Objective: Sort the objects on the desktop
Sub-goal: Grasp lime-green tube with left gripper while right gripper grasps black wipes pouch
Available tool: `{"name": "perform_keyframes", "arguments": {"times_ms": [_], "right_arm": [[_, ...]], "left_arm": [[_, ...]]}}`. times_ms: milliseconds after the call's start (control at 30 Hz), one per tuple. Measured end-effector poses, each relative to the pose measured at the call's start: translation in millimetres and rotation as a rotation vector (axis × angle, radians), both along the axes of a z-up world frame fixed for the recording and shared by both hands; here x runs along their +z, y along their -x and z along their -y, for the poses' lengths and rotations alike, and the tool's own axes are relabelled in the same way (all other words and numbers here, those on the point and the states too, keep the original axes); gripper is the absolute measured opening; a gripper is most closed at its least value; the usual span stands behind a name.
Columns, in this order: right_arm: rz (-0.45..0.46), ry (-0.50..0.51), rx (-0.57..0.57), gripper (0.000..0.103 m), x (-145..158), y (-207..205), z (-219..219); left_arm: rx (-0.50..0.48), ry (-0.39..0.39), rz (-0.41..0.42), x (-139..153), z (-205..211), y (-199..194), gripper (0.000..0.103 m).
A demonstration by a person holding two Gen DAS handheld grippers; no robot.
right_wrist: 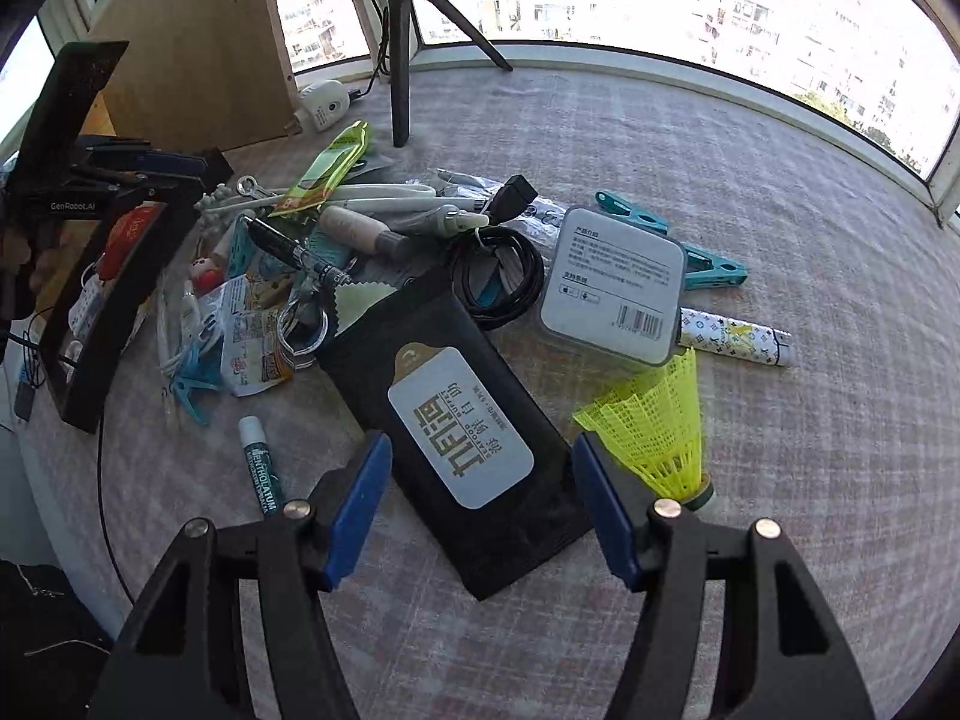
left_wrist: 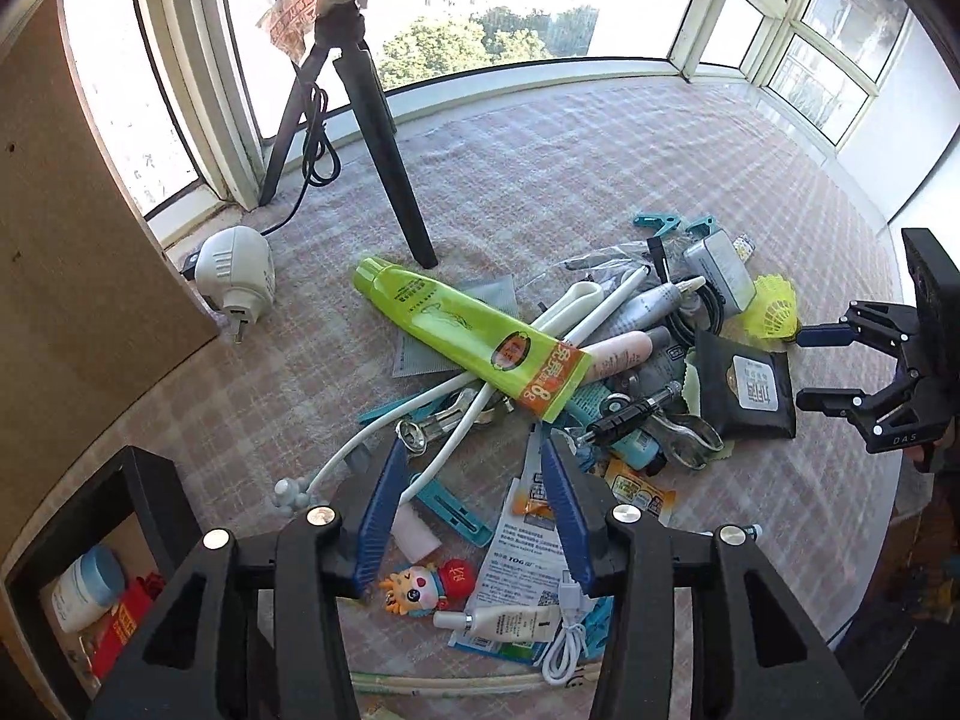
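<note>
A heap of small desk items lies on the checked cloth, topped by a green tube (left_wrist: 468, 336). My left gripper (left_wrist: 471, 450) hangs open over the heap's near edge, above a white cord and a teal clip (left_wrist: 447, 507); nothing is gripped. In the right wrist view the left gripper (right_wrist: 204, 171) shows at the far left. My right gripper (right_wrist: 480, 441) stands open astride a black wipes pack (right_wrist: 456, 420), pads beside its edges without a visible squeeze. A yellow shuttlecock (right_wrist: 660, 426) lies just right of it. From the left wrist view the right gripper (left_wrist: 804, 369) sits at the black wipes pack (left_wrist: 750, 390).
A black storage box (left_wrist: 90, 498) with jars inside stands at the left table edge. A tripod (left_wrist: 372, 120) and a white plug (left_wrist: 234, 270) stand behind the heap. A grey case (right_wrist: 612, 282), a lip balm (right_wrist: 261, 462) and a dragon figure (left_wrist: 426, 588) lie around.
</note>
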State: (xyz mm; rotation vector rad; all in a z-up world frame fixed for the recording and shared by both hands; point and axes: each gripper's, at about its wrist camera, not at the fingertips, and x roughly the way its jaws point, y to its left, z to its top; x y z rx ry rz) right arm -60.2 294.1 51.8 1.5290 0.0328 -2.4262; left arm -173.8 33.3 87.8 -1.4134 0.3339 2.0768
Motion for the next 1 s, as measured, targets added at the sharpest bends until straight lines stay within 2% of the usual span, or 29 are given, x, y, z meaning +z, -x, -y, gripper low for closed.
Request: {"name": "perform_keyframes", "arguments": {"times_ms": [33,200,333,433,567,667,767,800,1000], "right_arm": [[0.0,-0.001,0.001,0.062,-1.7,1.9,0.9],[0.007,-0.047,0.043,0.062,-12.7,6.1,5.3],[0.025,-0.053,0.061,0.062,-20.1,9.7,1.5],[0.037,-0.059,0.076,0.062,-23.9,14.3,0.4],[0.054,-0.066,0.108,0.062,-28.4,23.1,2.0],[0.073,-0.041,0.138,0.062,-30.4,29.8,4.0],[0.087,-0.037,0.178,0.062,-30.9,33.2,8.9],[0.09,-0.038,0.191,0.062,-30.7,33.6,11.1],[0.091,-0.096,0.267,0.066,-29.8,31.7,26.1]], "left_arm": [[0.02,-0.01,0.024,-3.3,-5.2,8.8,0.055],[0.133,-0.024,0.136,-25.1,-23.4,50.4,0.055],[0.18,0.021,0.168,-45.0,-33.5,70.5,0.057],[0.198,0.014,0.206,-58.2,-38.6,80.0,0.057],[0.202,0.011,0.216,-68.2,-49.4,83.0,0.057],[0.191,0.02,0.196,-69.8,-57.6,77.6,0.052],[0.167,0.03,0.159,-67.9,-65.2,68.0,0.034],[0.161,0.031,0.156,-67.6,-66.8,65.4,0.021],[0.157,0.02,0.146,-67.2,-64.7,56.1,0.02]]}}
